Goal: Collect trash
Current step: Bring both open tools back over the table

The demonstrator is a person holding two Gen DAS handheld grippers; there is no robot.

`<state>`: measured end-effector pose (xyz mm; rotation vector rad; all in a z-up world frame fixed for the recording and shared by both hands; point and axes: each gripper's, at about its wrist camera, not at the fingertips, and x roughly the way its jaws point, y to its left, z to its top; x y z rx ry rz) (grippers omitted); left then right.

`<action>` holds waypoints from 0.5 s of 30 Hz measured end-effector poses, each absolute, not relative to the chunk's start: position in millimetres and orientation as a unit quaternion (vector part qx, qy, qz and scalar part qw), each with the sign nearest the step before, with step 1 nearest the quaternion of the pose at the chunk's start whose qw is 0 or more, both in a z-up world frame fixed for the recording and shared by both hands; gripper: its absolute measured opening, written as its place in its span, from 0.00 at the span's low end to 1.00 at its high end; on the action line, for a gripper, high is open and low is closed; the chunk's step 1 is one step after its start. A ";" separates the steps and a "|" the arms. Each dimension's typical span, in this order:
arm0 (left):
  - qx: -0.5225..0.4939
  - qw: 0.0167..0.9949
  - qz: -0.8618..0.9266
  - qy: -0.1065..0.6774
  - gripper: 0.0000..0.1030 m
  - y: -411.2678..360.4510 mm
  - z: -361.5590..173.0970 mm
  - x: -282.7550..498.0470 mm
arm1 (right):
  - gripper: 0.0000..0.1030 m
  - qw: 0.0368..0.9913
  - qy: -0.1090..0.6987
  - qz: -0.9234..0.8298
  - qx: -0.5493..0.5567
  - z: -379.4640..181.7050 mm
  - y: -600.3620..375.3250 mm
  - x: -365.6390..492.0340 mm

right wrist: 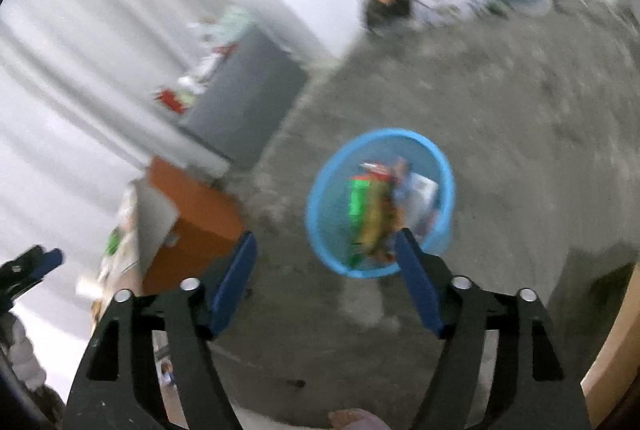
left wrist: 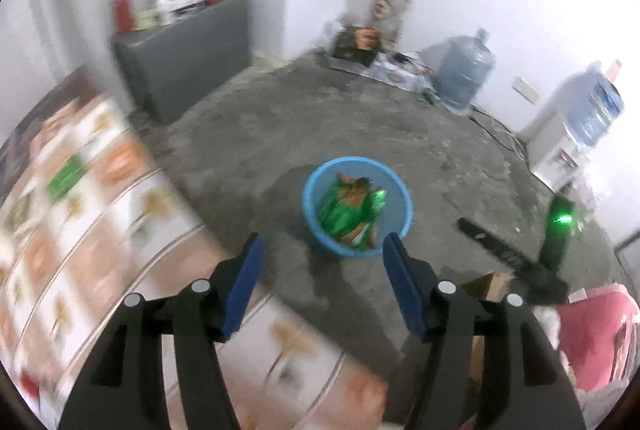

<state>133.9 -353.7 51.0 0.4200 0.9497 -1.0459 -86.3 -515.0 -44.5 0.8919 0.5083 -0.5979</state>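
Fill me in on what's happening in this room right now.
A person is collecting trash with a pair of tongs in each hand. Both the left tongs and the right tongs are open with nothing between their pads, held above a blue bin on the concrete floor. The bin already holds green snack wrappers and other packets. A patterned table sits to the left of the bin. Both views are blurred.
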 end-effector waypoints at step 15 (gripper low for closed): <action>-0.062 0.891 -0.170 0.417 0.63 35.3 73.4 132.7 | 0.71 0.881 0.307 -0.029 0.359 18.4 -393.2 5.5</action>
